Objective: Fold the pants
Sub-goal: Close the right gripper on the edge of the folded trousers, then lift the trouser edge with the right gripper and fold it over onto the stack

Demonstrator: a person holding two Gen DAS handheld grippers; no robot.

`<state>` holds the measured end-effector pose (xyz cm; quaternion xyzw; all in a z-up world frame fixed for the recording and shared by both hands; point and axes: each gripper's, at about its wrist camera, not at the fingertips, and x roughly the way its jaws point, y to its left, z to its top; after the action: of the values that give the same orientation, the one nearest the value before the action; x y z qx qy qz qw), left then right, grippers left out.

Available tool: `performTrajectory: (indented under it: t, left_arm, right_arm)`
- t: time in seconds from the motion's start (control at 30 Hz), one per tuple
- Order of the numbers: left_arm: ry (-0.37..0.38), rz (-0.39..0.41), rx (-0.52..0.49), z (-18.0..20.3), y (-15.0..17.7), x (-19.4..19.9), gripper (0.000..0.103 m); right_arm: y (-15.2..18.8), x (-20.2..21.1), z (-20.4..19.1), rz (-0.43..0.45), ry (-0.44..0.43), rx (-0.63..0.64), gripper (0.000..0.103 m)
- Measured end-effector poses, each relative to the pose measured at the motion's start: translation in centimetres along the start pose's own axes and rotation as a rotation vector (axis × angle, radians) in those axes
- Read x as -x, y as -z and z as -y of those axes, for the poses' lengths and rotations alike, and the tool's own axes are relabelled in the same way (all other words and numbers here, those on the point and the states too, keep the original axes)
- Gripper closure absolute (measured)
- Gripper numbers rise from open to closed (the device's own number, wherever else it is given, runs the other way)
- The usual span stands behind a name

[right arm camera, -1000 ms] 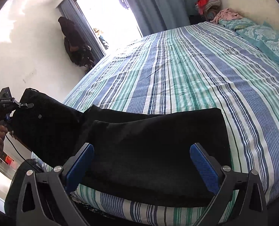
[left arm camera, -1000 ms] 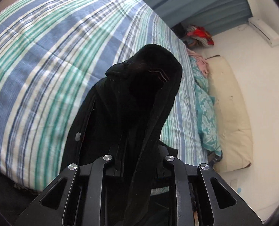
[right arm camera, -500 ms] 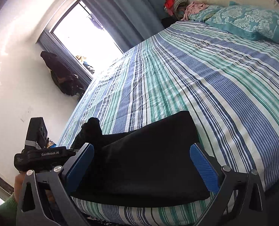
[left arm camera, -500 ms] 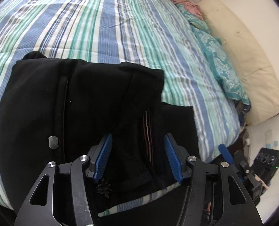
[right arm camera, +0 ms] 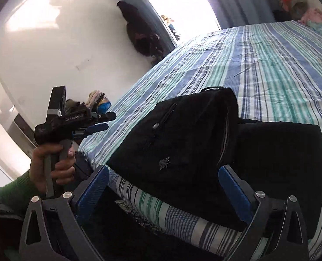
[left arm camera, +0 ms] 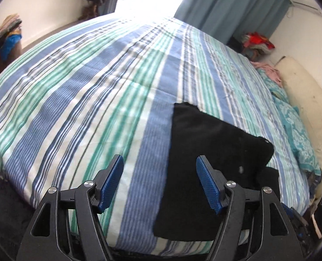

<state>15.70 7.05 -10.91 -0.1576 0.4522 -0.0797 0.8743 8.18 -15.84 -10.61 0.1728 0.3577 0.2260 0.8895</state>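
One piece of text can be read: "GenRobot.AI", printed in pale letters along the side of the black body of the left gripper (right arm camera: pixel 104 121), which a hand (right arm camera: pixel 52 163) holds up at the left of the right wrist view. A smaller mark lower on the same body is too blurred to read.

Your bedroom, lit by daylight.
A striped bed (left arm camera: pixel 100 100) faces the bright window (right arm camera: pixel 178 6), teal curtains (left arm camera: pixel 232 6) drawn aside, white walls (right arm camera: pixel 52 43) around you.
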Motion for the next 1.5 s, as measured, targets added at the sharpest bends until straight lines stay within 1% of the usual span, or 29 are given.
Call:
performTrajectory:
  t: [0.03, 0.07, 0.13, 0.17, 0.23, 0.27, 0.3, 0.33, 0.37, 0.47, 0.5, 0.57, 0.6, 0.63, 0.67, 0.7, 0.73, 0.77, 0.83, 0.97, 1.0, 1.1, 1.17, 1.2, 1.27, 1.37, 1.43, 1.47, 1.5]
  left_arm:
    - [-0.012, -0.012, 0.028, -1.3, 0.7, -0.4, 0.032]
    - [-0.028, -0.033, 0.050, -2.1, 1.3, -0.9, 0.032]
    - [-0.049, -0.060, 0.089, -3.2, 1.6, -1.4, 0.033]
    - [-0.041, -0.055, 0.102, -3.3, 1.5, -1.5, 0.033]
    - [-0.041, -0.029, 0.102, -3.1, 1.2, -1.4, 0.033]
    - [-0.047, -0.023, 0.096, -3.0, 1.2, -1.2, 0.033]
    - [-0.048, -0.024, 0.092, -3.0, 1.2, -1.3, 0.033]
    - [-0.044, -0.027, 0.092, -3.0, 1.2, -1.3, 0.033]
    - [-0.038, -0.029, 0.093, -3.0, 1.3, -1.3, 0.033]
    - [-0.034, -0.033, 0.085, -2.9, 1.6, -1.2, 0.033]
    - [-0.034, -0.038, 0.080, -2.8, 1.6, -1.4, 0.033]
    - [-0.039, -0.047, 0.068, -2.5, 1.7, -1.7, 0.033]
    - [-0.045, -0.047, 0.060, -2.4, 1.7, -1.8, 0.033]
    - [-0.048, -0.045, 0.053, -2.3, 1.7, -1.7, 0.033]
    - [-0.051, -0.043, 0.049, -2.2, 1.8, -1.7, 0.033]
    - [-0.052, -0.044, 0.048, -2.3, 1.9, -1.6, 0.033]
    - [-0.054, -0.046, 0.050, -2.3, 1.9, -1.7, 0.033]
    - [-0.055, -0.052, 0.052, -2.4, 1.9, -1.9, 0.033]
    - [-0.060, -0.062, 0.056, -2.4, 2.0, -2.3, 0.033]
    - [-0.066, -0.062, 0.049, -2.2, 2.0, -2.5, 0.033]
    - [-0.069, -0.060, 0.042, -2.1, 2.1, -2.5, 0.033]
    - [-0.077, -0.063, 0.035, -2.2, 2.2, -2.5, 0.033]
    - [-0.079, -0.066, 0.042, -2.4, 2.2, -2.5, 0.033]
    - [-0.080, -0.066, 0.047, -2.5, 2.2, -2.5, 0.033]
    - [-0.081, -0.065, 0.054, -2.6, 2.2, -2.5, 0.033]
    - [-0.081, -0.066, 0.055, -2.7, 2.1, -2.6, 0.033]
    - [-0.082, -0.070, 0.049, -2.5, 2.2, -2.8, 0.033]
    - [-0.083, -0.071, 0.045, -2.4, 2.2, -2.9, 0.033]
    - [-0.083, -0.071, 0.040, -2.3, 2.2, -3.0, 0.033]
  right_arm:
    - [0.0, -1.0, -0.4, -0.034, -0.008, 0.008, 0.012]
    - [0.0, -1.9, -0.3, -0.064, 0.003, -0.003, 0.019]
    - [-0.3, -3.0, 0.7, -0.082, 0.047, -0.058, 0.021]
    - [-0.4, -3.4, 1.6, -0.082, 0.060, -0.097, 0.025]
    - [-0.8, -4.4, 3.2, -0.099, 0.047, -0.167, 0.046]
    - [-1.1, -5.0, 3.7, -0.120, 0.056, -0.179, 0.070]
    - [-1.5, -5.4, 3.8, -0.138, 0.090, -0.170, 0.091]
    - [-1.9, -5.5, 3.7, -0.141, 0.094, -0.160, 0.091]
    - [-2.6, -5.0, 3.4, -0.120, 0.089, -0.148, 0.091]
    - [-4.2, -2.2, 3.0, -0.019, 0.095, -0.122, 0.092]
    - [-4.3, -2.2, 3.6, -0.029, 0.117, -0.125, 0.092]
    - [-3.2, -3.6, 6.0, -0.126, 0.169, -0.168, 0.090]
    - [-2.6, -4.2, 6.9, -0.166, 0.166, -0.193, 0.082]
    - [-2.2, -4.0, 7.4, -0.166, 0.162, -0.200, 0.078]
    - [-2.1, -3.4, 7.5, -0.144, 0.151, -0.189, 0.063]
    - [-2.2, -2.7, 7.4, -0.120, 0.143, -0.167, 0.044]
    - [-2.3, -1.9, 7.1, -0.099, 0.127, -0.135, 0.036]
    - [-2.4, -1.4, 6.8, -0.089, 0.105, -0.097, 0.030]
    - [-2.6, -1.5, 6.3, -0.131, 0.061, -0.026, 0.030]
    - [-2.5, -3.4, 5.2, -0.226, 0.044, 0.111, 0.030]
    - [-2.5, -3.9, 5.0, -0.241, 0.056, 0.132, 0.030]
    - [-2.5, -4.6, 4.9, -0.270, 0.025, 0.127, 0.030]
    - [-2.6, -5.5, 6.0, -0.307, 0.011, 0.083, 0.030]
    - [-2.6, -6.0, 6.5, -0.322, -0.013, 0.044, 0.030]
    - [-2.7, -6.2, 8.2, -0.335, -0.102, -0.068, 0.031]
    - [-2.5, -5.7, 11.1, -0.318, -0.245, -0.285, 0.039]
    - [-2.2, -5.8, 12.5, -0.312, -0.316, -0.410, 0.040]
    - [-2.1, -6.0, 12.6, -0.311, -0.323, -0.428, 0.040]
    - [-2.1, -6.1, 12.6, -0.317, -0.312, -0.430, 0.040]
